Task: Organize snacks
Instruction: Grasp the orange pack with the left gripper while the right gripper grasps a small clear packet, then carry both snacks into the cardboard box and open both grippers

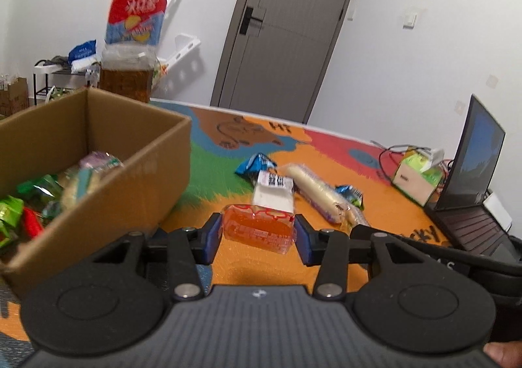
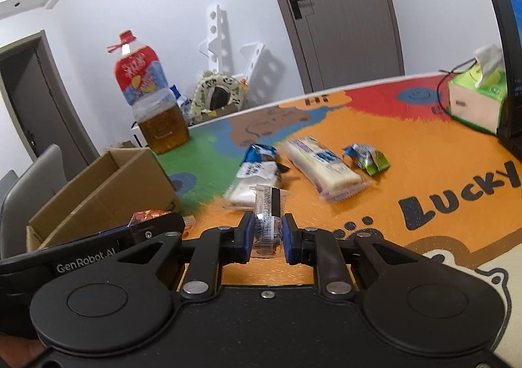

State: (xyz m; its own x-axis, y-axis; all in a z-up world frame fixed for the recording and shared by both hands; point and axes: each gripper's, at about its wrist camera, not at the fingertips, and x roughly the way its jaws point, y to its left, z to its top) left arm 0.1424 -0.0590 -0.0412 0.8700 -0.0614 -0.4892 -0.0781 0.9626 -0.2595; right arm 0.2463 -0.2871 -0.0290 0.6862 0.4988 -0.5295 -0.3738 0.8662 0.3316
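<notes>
The left gripper [image 1: 257,231] clamps an orange packet [image 1: 259,228] across its width, just beside the box [image 1: 137,153]. The right gripper [image 2: 267,234] pinches a clear sachet [image 2: 269,221] above the table [image 2: 375,172]. Both wrappers look light, soft and slippery (crushable contents likely), so a mid-body hold seems best.

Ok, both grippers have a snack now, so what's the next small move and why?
Probably swing the left gripper left over the cardboard box and release there: it is closed on the orange snack pack, the box sits open just beside it with snacks already inside, and the right gripper holds a clear-wrapped snack farther away.
</notes>
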